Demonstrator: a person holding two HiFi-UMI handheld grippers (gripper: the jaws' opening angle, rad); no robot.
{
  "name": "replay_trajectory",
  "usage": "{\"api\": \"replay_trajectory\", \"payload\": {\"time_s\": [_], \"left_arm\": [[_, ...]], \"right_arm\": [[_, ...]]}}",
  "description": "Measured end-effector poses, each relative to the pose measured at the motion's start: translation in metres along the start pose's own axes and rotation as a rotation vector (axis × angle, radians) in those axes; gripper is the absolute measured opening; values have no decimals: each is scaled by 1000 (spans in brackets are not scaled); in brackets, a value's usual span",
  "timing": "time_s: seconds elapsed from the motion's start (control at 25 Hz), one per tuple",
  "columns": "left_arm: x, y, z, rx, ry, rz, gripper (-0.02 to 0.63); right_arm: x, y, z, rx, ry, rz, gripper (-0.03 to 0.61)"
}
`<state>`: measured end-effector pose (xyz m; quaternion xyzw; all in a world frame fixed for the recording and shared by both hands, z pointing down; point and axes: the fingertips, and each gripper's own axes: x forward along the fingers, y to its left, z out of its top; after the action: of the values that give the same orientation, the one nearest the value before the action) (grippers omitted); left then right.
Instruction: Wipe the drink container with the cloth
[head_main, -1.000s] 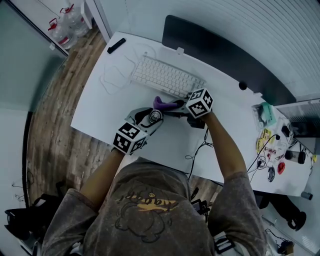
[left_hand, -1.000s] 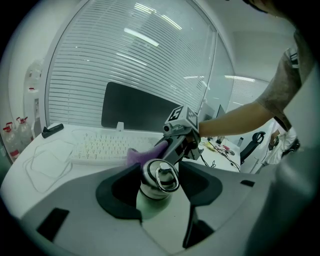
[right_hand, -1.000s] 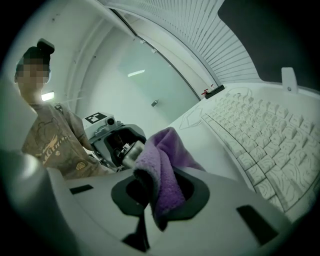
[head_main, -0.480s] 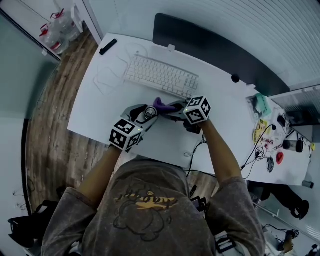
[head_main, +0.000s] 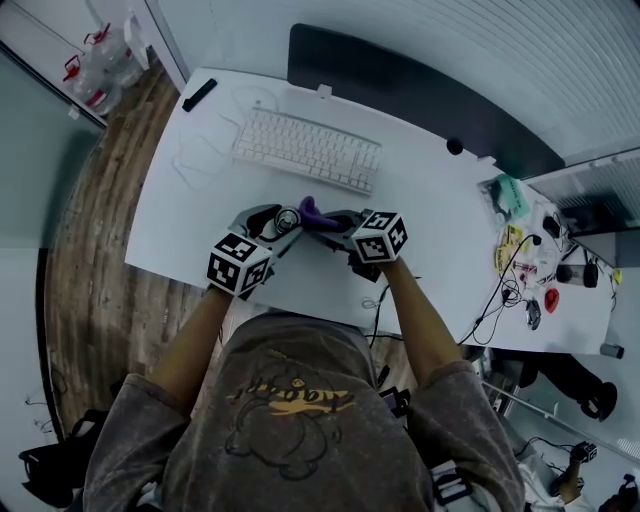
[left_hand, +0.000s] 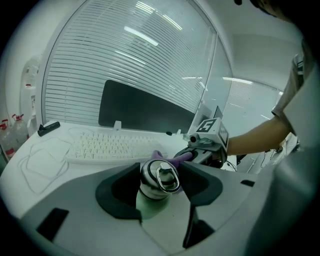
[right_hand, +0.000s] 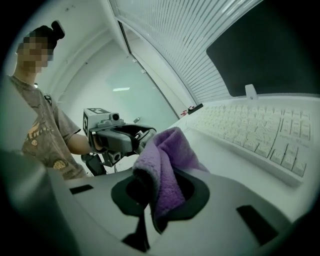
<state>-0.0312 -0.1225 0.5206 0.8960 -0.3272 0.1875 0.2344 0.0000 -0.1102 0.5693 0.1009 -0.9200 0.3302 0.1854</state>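
Holding the steel-lidded drink bottle (left_hand: 155, 189) in my left tongs (left_hand: 161, 172), spread wide and clamped round it before the keyboard (head_main: 305, 150), I judge wiping under way. My right tongs (right_hand: 160, 192) pinch the purple cloth (right_hand: 167, 160) just beside its lid. Next: press and rub. No brand is readable.

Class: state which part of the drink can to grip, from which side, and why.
Grip the can round its body below the rim, from the side, as the left tool does: curved walls seat between the jaws, leaving the top free for the cloth.
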Motion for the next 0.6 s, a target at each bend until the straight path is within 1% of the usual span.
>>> {"api": "replay_trajectory", "payload": {"time_s": [0.12, 0.28, 0.6], "left_arm": [[1, -1, 0, 0, -1, -3, 250], [2, -1, 0, 0, 0, -2, 250], [2, 0, 0, -13, -2, -3, 252]], "right_arm": [[-1, 5, -7, 12, -30, -19, 51], [-1, 10, -12, 4, -48, -44, 51], [2, 19, -19, 17, -138, -90, 51]]}}
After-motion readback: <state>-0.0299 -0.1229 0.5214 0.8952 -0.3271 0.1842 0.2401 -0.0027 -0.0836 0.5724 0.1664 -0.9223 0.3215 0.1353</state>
